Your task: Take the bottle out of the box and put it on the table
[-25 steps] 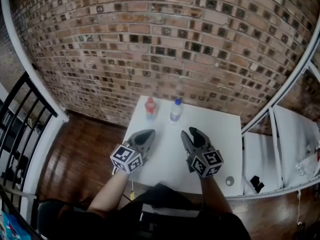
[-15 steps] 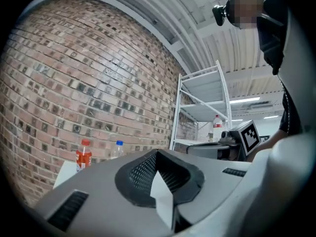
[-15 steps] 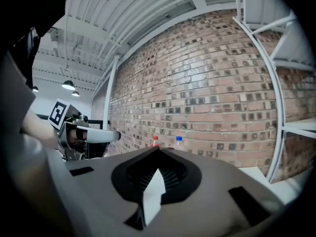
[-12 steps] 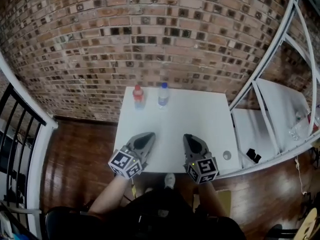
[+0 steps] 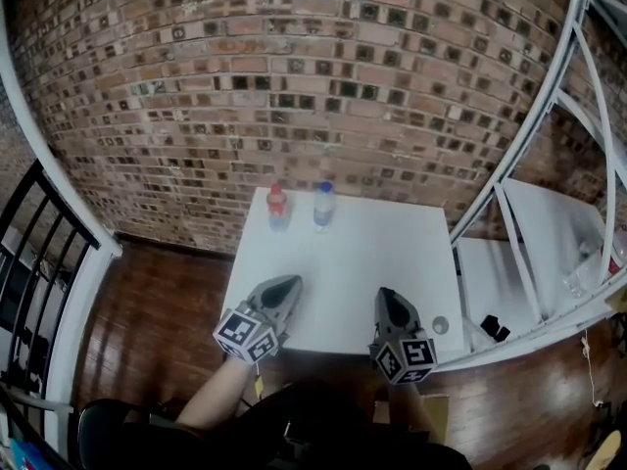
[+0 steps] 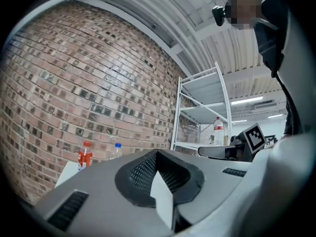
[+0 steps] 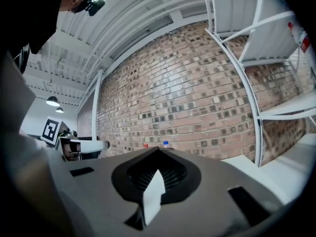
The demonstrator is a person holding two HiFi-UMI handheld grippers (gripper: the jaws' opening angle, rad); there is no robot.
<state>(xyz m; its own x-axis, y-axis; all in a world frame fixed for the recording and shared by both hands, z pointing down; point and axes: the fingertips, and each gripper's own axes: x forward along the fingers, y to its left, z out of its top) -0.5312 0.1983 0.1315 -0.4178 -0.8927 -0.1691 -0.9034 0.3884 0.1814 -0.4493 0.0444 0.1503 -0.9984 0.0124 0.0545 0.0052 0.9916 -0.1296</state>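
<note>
Two bottles stand at the far edge of the white table [image 5: 362, 253]: one with a red cap [image 5: 277, 207] and one with a blue cap [image 5: 323, 205]. No box is in view. My left gripper [image 5: 279, 289] is over the near left part of the table, shut and empty. My right gripper [image 5: 389, 300] is over the near right edge, also shut with nothing in it. In the left gripper view the shut jaws [image 6: 158, 153] point toward the red-capped bottle [image 6: 85, 155] and the blue-capped bottle [image 6: 116, 150]. In the right gripper view only the caps [image 7: 166, 143] show above the shut jaws [image 7: 159, 150].
A brick wall [image 5: 323, 86] rises right behind the table. A white shelf rack [image 5: 529, 253] stands at the right, with a clear bottle [image 6: 217, 131] on a shelf. A small round thing [image 5: 440, 325] lies at the table's near right corner. A black railing [image 5: 39, 253] borders the left.
Both grippers have drawn back toward the near edge of the table. The right gripper's jaws, open a second ago, have closed. The bottles have not moved.
</note>
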